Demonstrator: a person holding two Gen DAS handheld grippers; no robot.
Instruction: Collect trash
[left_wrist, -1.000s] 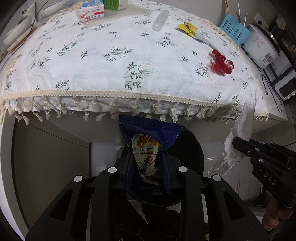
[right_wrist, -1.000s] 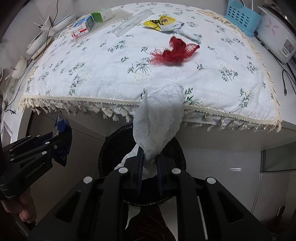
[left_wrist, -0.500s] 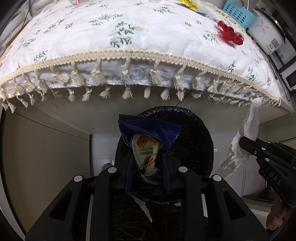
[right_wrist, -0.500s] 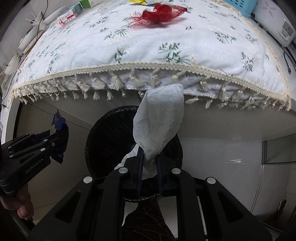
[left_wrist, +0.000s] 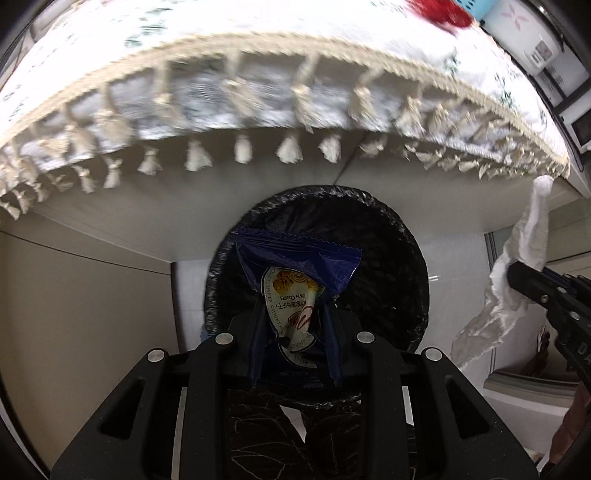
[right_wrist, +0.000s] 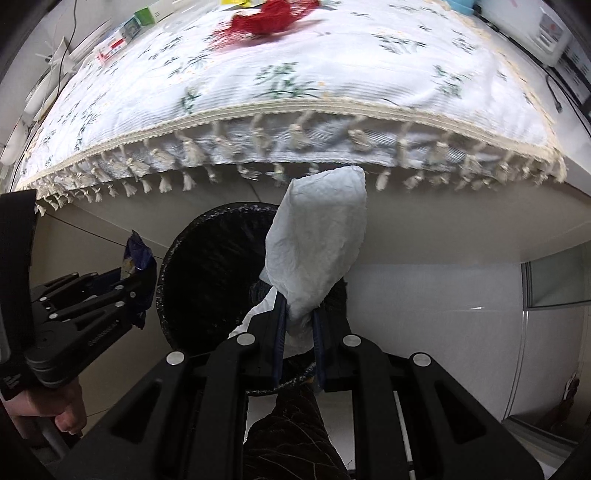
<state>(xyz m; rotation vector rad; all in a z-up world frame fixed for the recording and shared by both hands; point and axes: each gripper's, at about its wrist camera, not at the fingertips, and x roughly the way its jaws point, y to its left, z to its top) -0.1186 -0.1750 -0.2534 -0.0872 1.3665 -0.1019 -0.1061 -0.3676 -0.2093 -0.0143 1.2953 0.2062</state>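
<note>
Cookie wrapper (left_wrist: 295, 273) between left tool (left_wrist: 293, 321) fingers

Fringed floral tablecloth (right_wrist: 332, 81), rice cooker (left_wrist: 524, 33)

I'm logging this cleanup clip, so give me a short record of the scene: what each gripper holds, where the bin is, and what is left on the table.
left gripper: shut on a blue cookie wrapper, over the bin
right gripper: shut on a crumpled white tissue, over the bin
bin: round, black liner, on the floor below the table edge
tablecloth: white, floral, tasselled fringe
left on table: red mesh scrap; small cartons at the far side
</note>
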